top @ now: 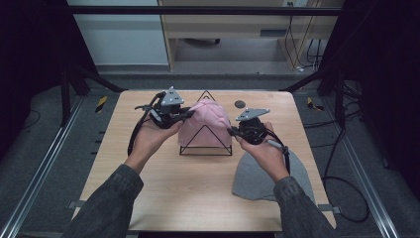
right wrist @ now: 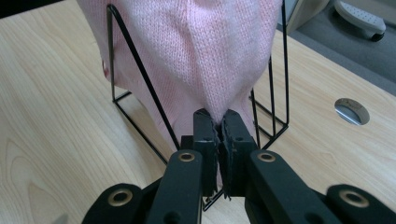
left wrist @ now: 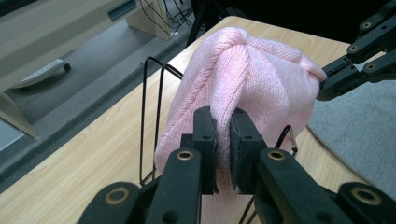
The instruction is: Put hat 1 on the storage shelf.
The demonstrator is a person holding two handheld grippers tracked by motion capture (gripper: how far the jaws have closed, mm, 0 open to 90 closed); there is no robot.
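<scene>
High view: pink hat (top: 205, 124) draped over wire stand (top: 205, 148) mid-table, gray hat (top: 257, 178) lying near.

Left gripper view: left gripper (left wrist: 223, 122) pinched tight on pink knit.

Right gripper view: right gripper (right wrist: 220, 125) clamped on the hat's edge beside the stand.

Each tool, left tool (top: 184, 115) and right tool (top: 232, 131), pinches the pink beanie (top: 205, 124) draped over the wire stand (top: 206, 147).
</scene>
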